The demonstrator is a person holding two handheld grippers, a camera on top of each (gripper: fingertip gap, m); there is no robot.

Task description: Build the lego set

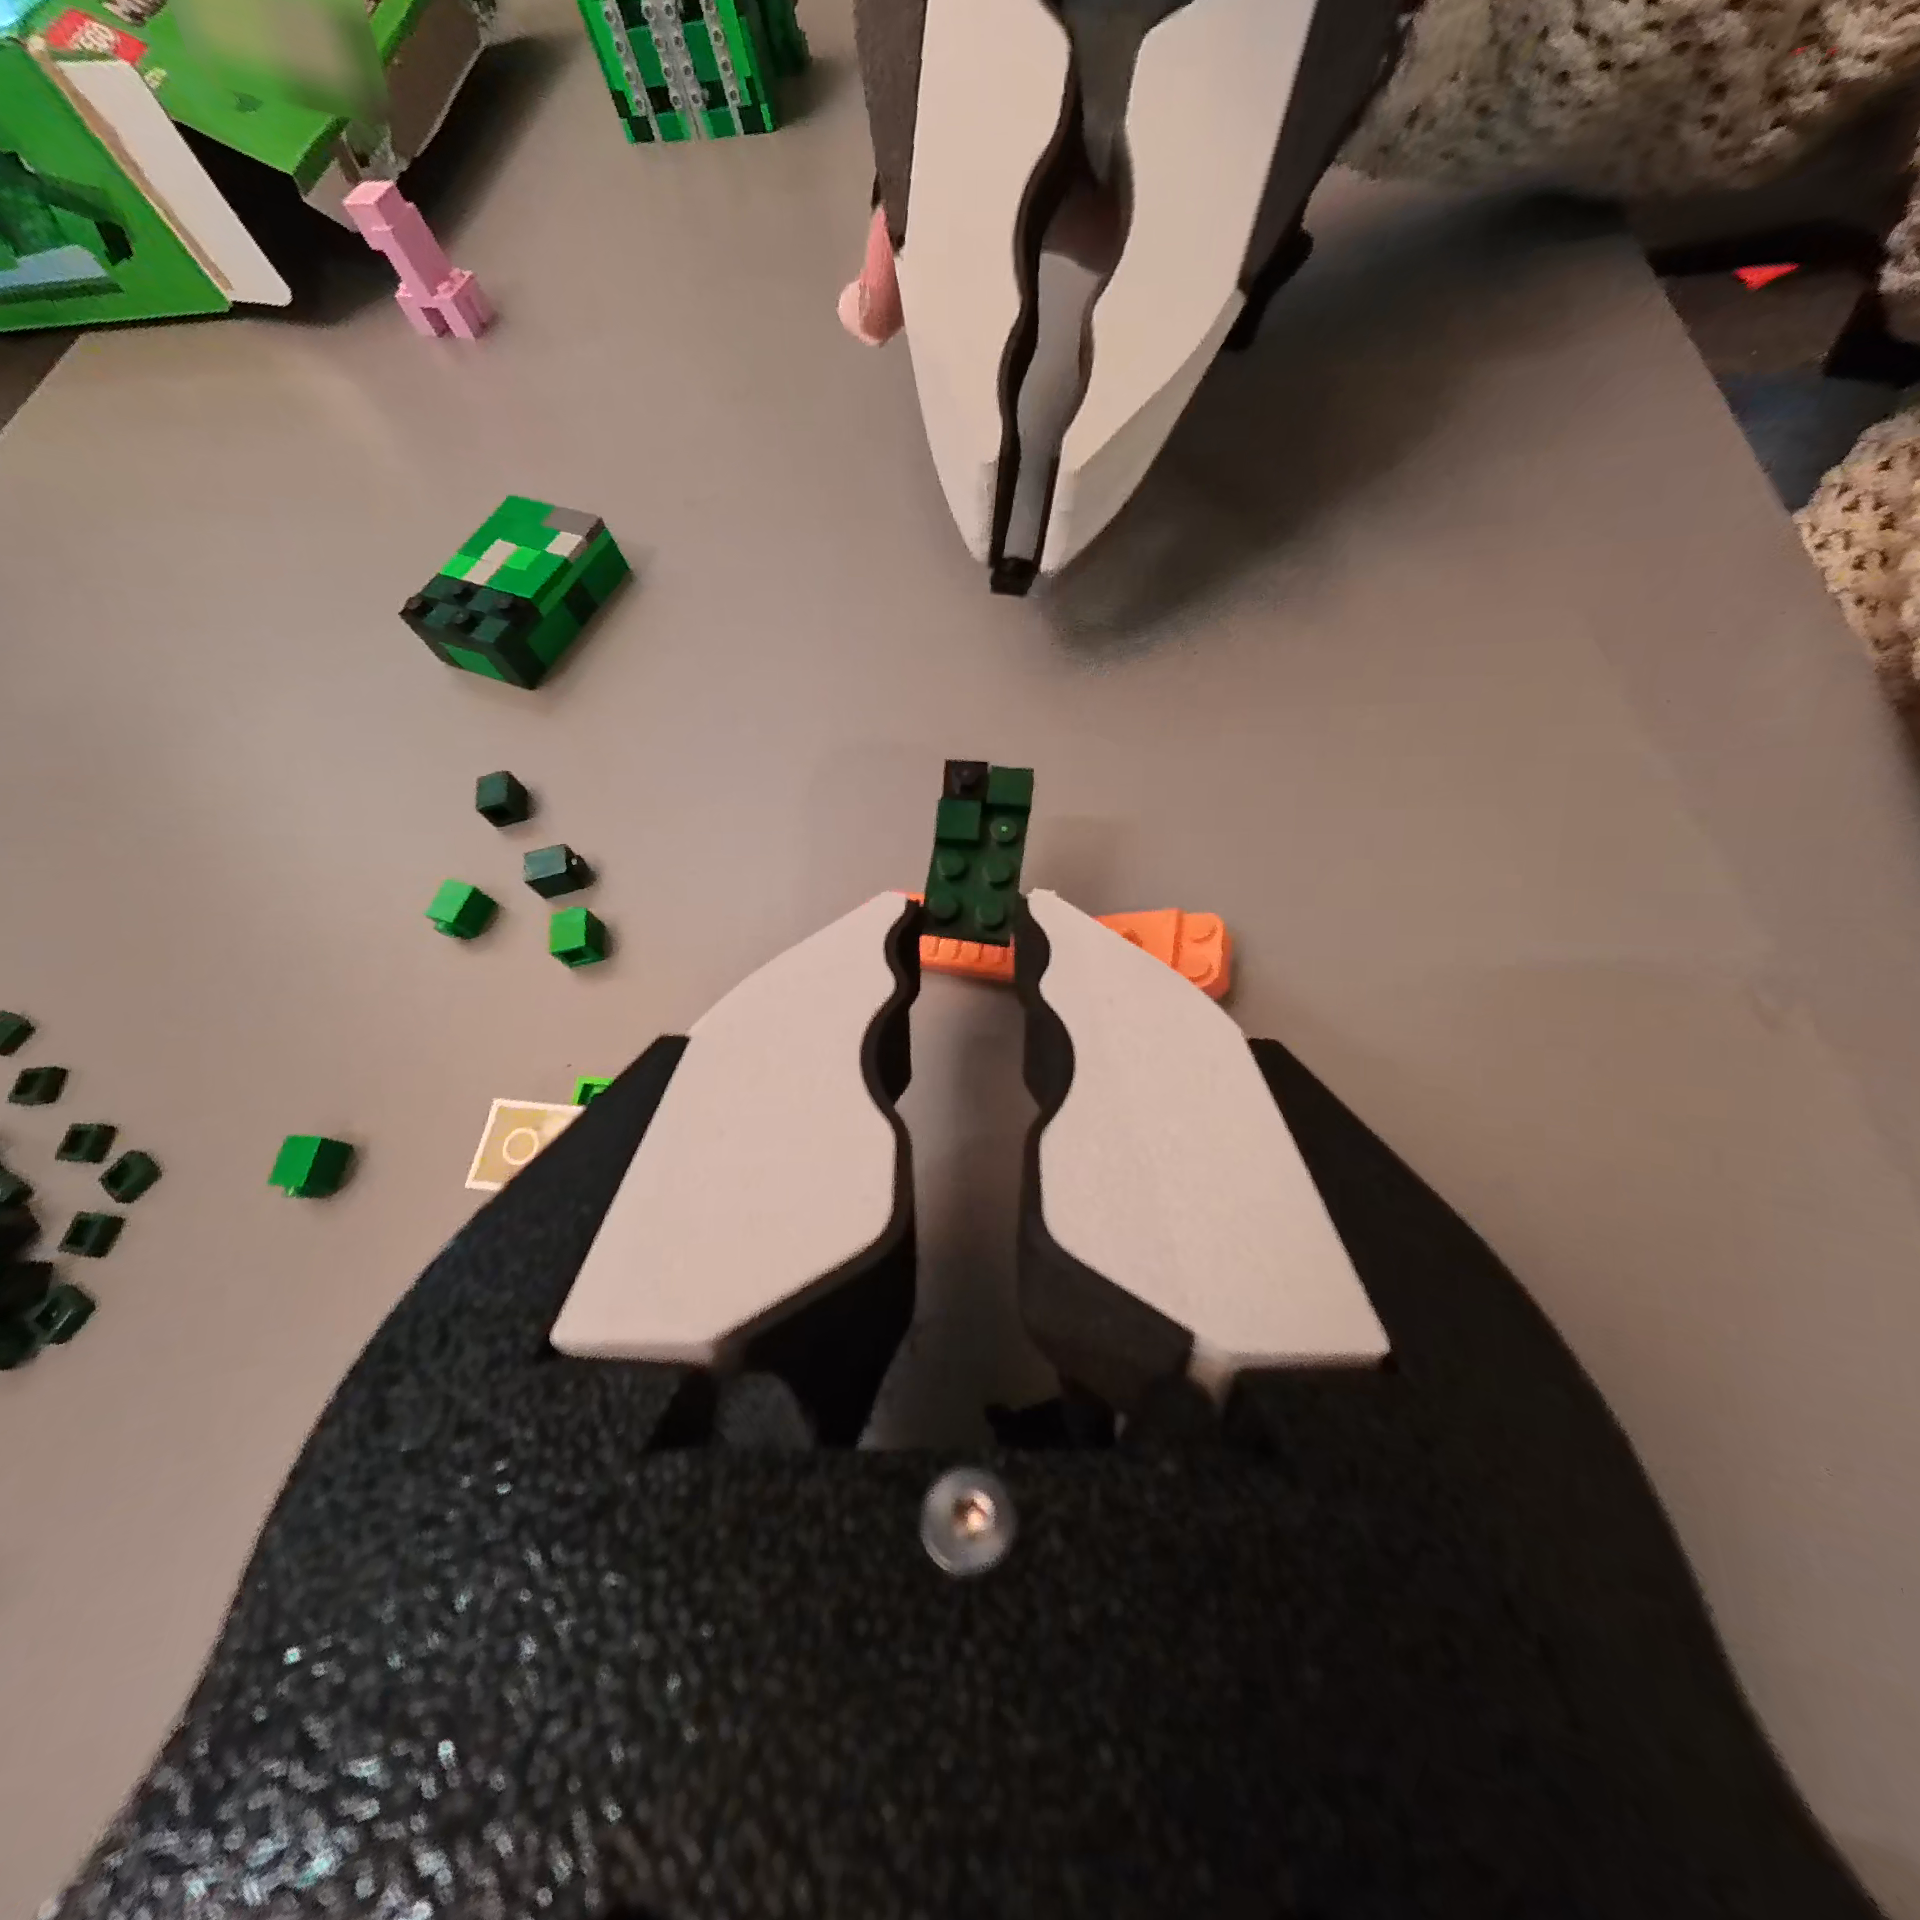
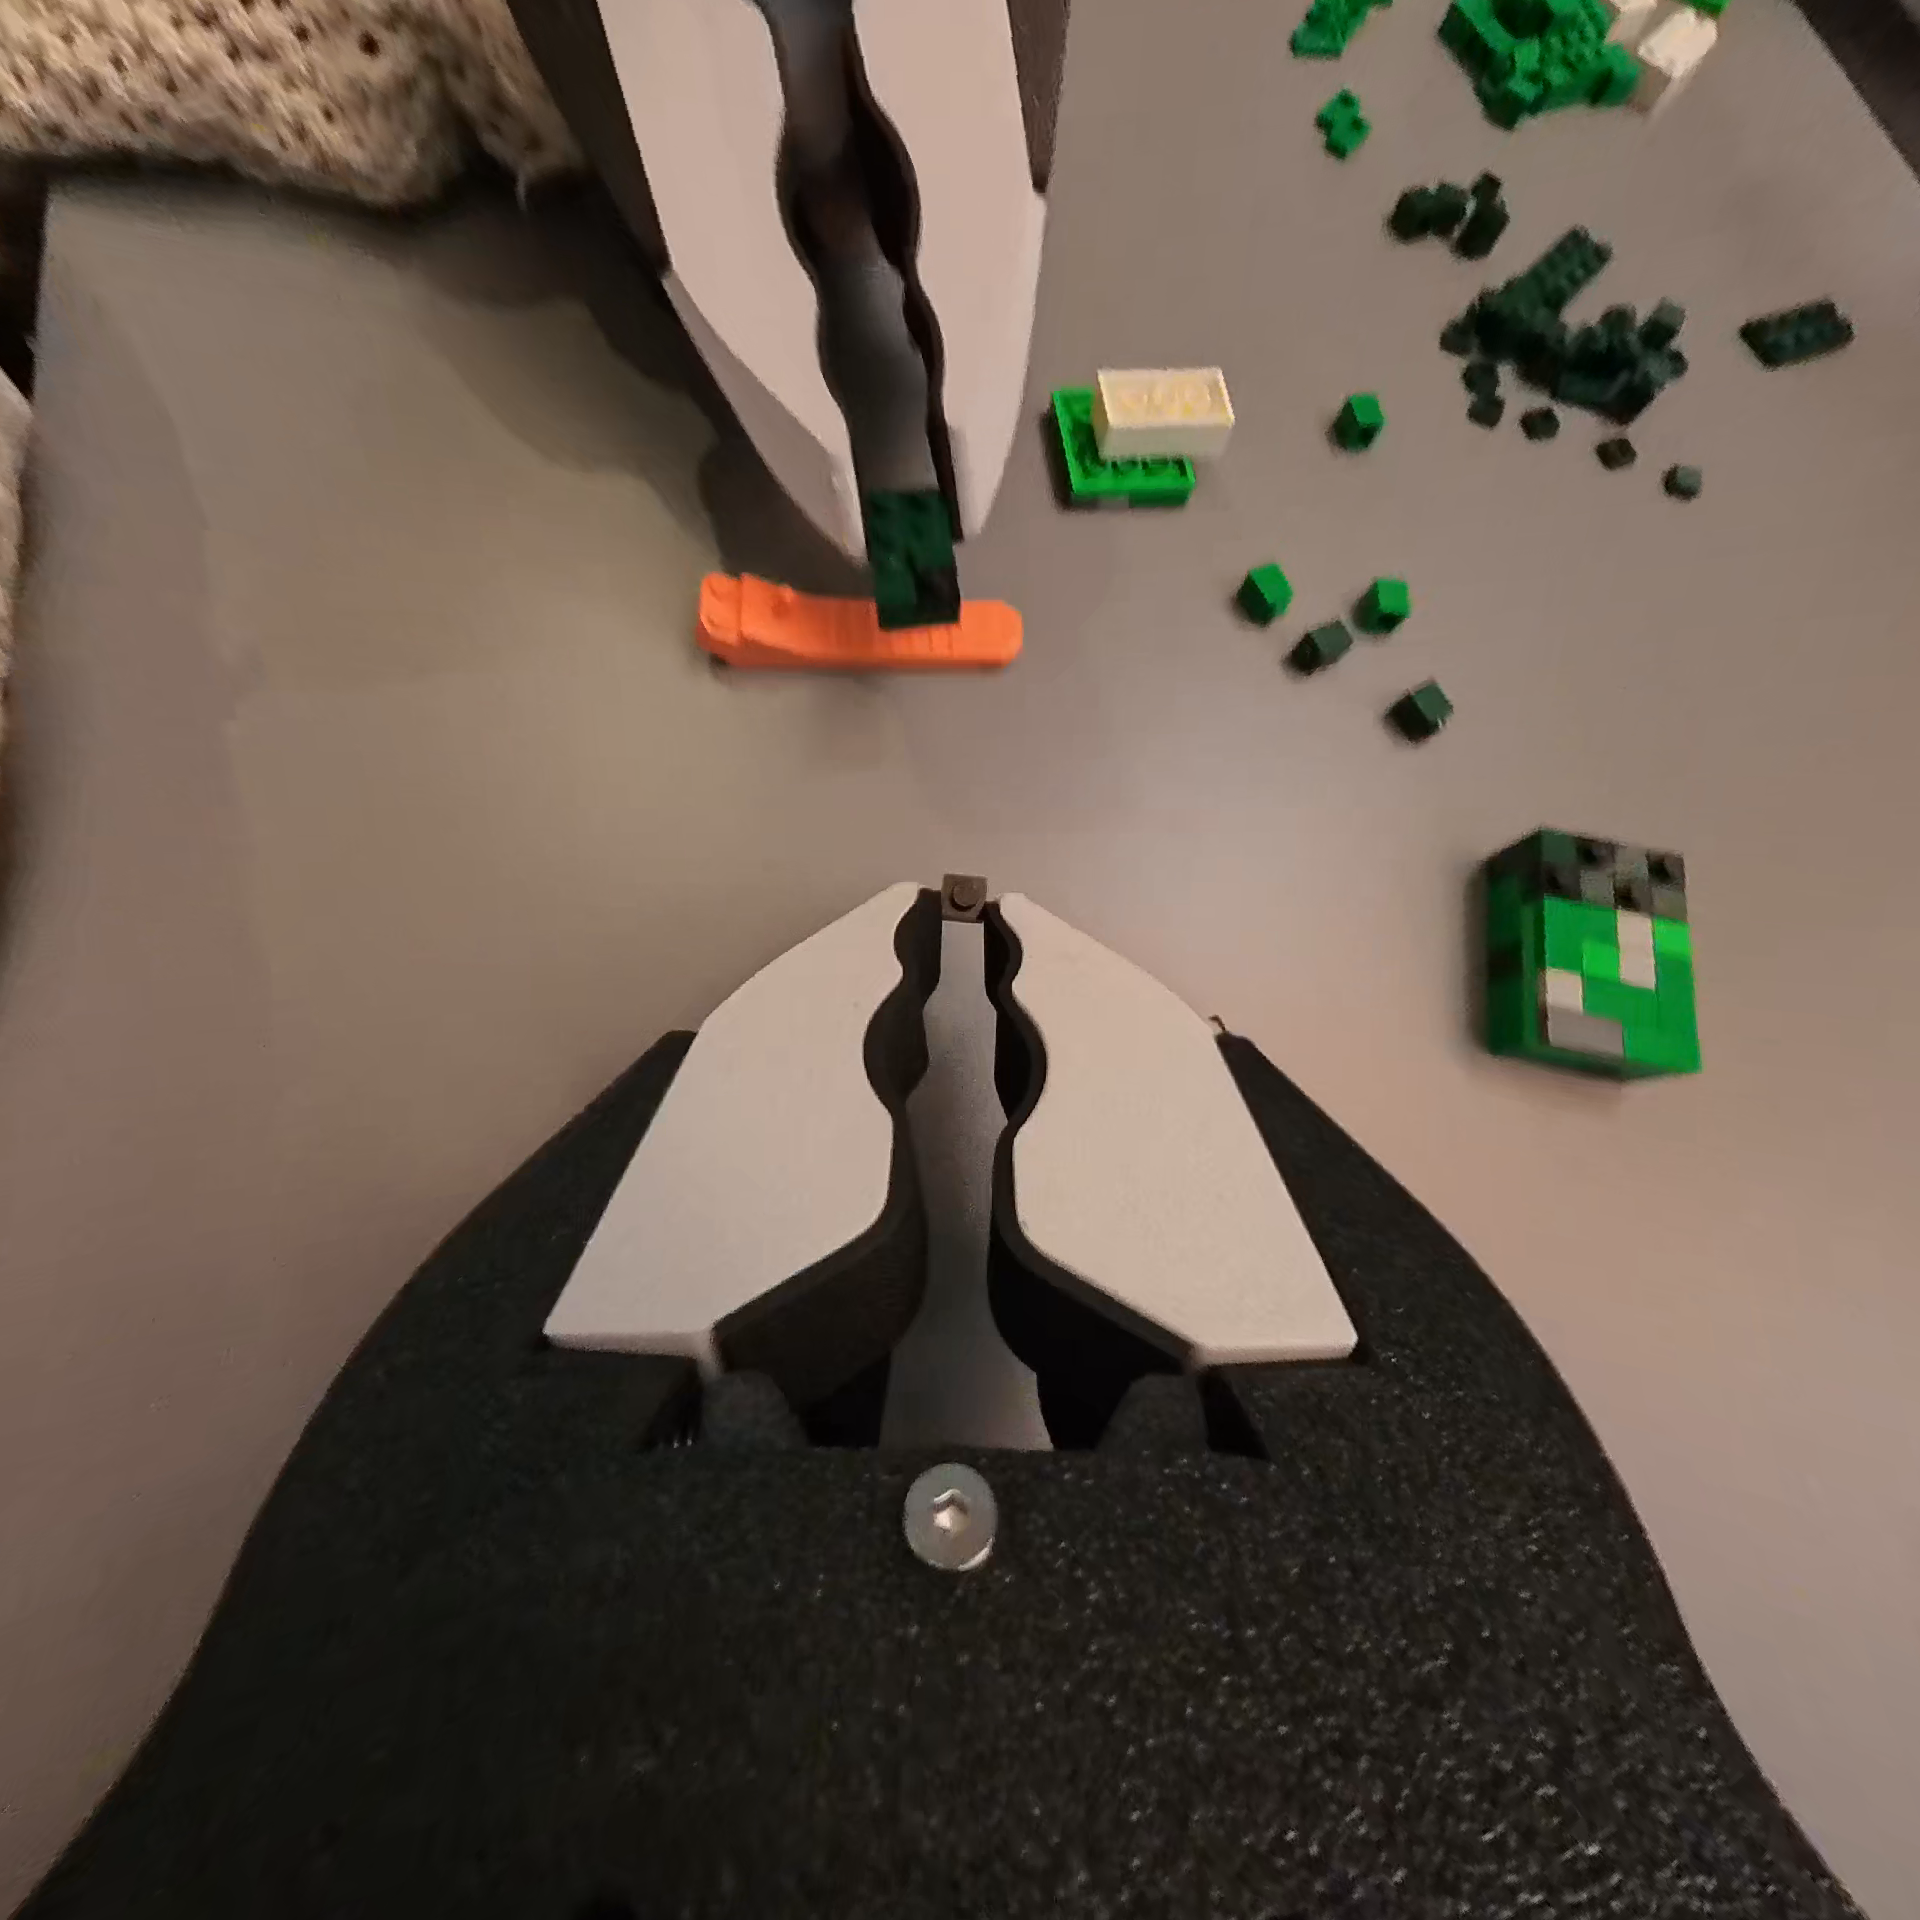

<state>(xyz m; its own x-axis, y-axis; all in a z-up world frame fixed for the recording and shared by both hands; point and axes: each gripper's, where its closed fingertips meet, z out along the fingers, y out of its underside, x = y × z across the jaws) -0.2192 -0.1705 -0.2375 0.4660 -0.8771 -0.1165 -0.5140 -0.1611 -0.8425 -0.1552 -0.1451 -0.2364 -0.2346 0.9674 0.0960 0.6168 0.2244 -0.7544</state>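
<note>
The piece being built is a small dark green plate assembly, a studded strip with a couple of tiles and a black bit at its far end. The left gripper has it clamped by the near end, jaws closed to just the width of the plate, so most of it sticks out past the fingertips. It sits over the orange brick separator lying flat in the middle of the tabletop; from the right wrist view the plate's tip looks like it's touching the separator, but I can't say for sure.

Facing it, the right gripper is pinched almost fully closed on a tiny dark single-stud piece, held right at the fingertips. It's near the green assembly but clearly apart from it, with bare grey tabletop between them.

Further out toward one side edge: a chunky green cube build with grey and light-green tiles, then a few loose small green bricks scattered just beside it. A cream brick rests partly on a bright green plate, and beyond that a dark green parts pile. Near the far corner are a pink figure, a green box and a tall green striped build. A knitted blanket runs along the opposite edge.
</note>
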